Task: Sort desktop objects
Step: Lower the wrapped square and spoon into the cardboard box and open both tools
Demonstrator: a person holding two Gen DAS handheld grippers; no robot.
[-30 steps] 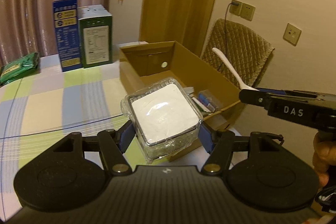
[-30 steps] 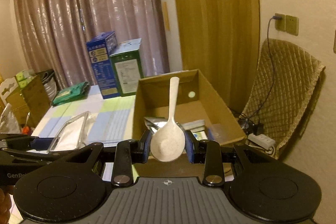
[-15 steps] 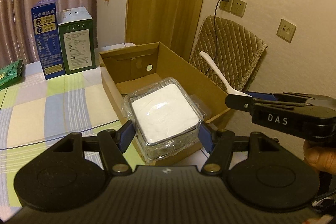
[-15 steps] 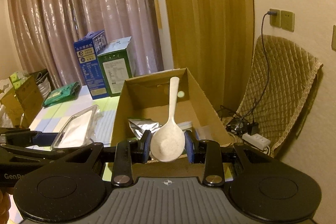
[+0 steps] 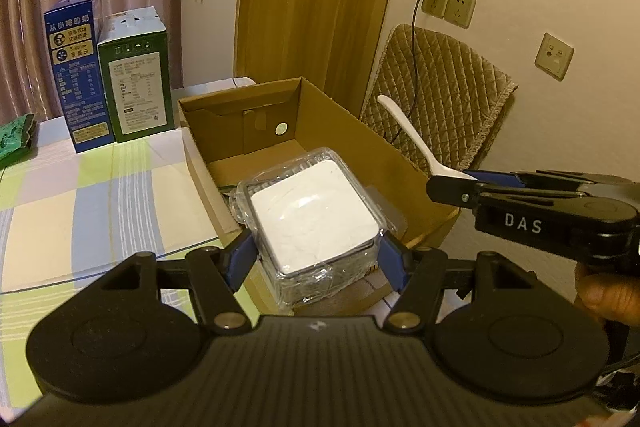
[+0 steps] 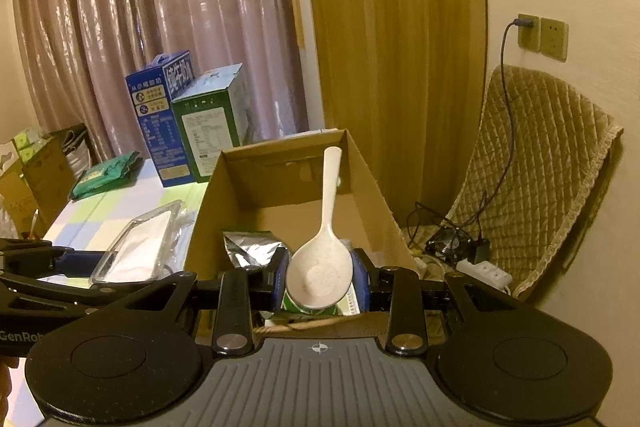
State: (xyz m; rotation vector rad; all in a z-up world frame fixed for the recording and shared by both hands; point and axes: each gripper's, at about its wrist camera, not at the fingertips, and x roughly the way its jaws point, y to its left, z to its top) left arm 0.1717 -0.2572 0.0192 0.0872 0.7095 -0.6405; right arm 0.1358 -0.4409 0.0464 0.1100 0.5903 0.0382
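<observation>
Carrying continues: both tongs now nearer cardboard box [image 5: 352, 143]. Left tongs [image 5: 316, 251] clamped on wrapped white container [image 5: 312, 211]; right tongs [image 6: 320, 281] clamped on spoon [image 6: 322, 259]. Release pending.

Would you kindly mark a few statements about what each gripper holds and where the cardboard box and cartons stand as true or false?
1. The right gripper is shut on the white spoon. True.
2. The left gripper is empty. False: it holds the plastic-wrapped white container.
3. The cardboard box is closed. False: it is open-topped, with a silver pouch inside.
4. The blue carton and green carton stand upright side by side. True.
</observation>
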